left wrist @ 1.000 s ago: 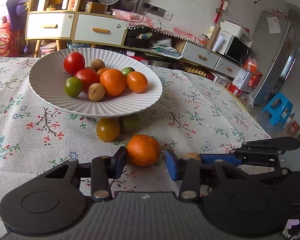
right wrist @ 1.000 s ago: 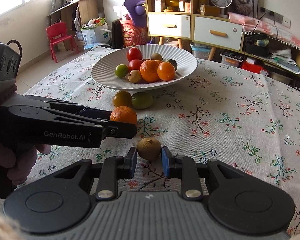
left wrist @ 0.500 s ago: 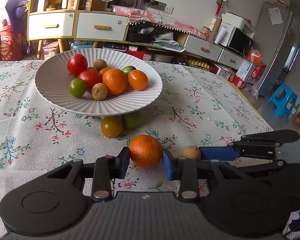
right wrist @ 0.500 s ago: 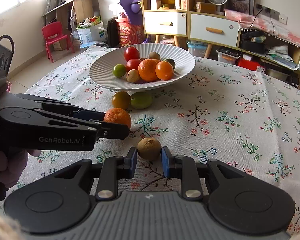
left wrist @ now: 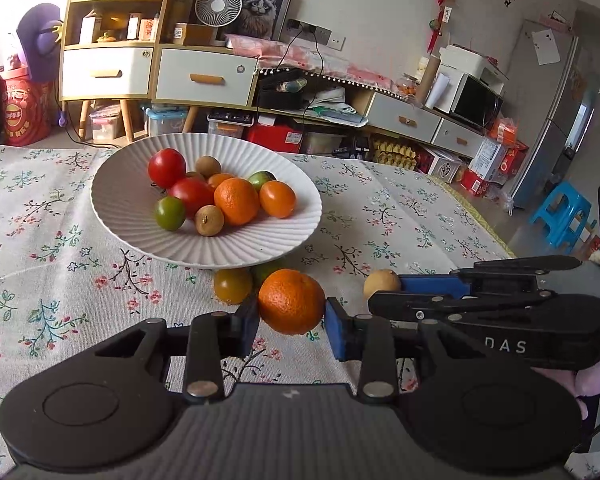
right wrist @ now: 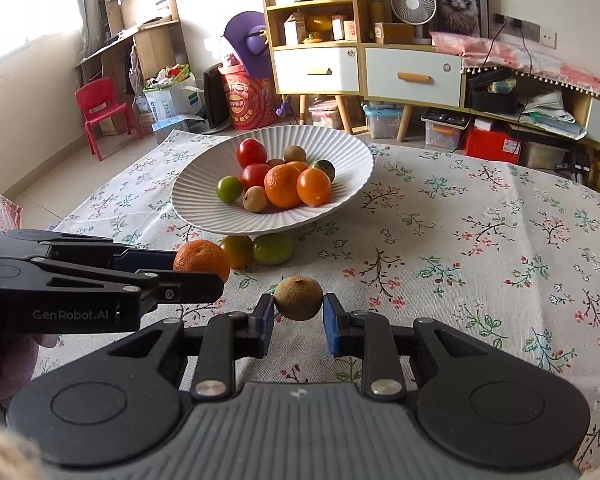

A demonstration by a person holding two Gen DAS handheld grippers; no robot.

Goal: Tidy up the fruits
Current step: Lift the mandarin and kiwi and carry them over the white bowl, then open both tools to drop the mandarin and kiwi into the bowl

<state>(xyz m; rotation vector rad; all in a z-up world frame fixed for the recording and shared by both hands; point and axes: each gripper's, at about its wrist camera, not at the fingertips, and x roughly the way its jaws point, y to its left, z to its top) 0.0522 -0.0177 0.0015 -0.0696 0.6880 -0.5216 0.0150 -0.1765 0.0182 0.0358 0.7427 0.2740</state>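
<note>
Black fingers (left wrist: pixel 249 326) tilted down, clamping orange (left wrist: pixel 291 301)

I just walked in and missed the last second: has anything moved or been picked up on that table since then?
The left gripper closed its jaws on the orange, which lay loose between them before, and has lifted it slightly. The right gripper was already gripping the small brown fruit and has raised it a little. The white bowl, its fruit and the two fruits before it stayed put.
</note>
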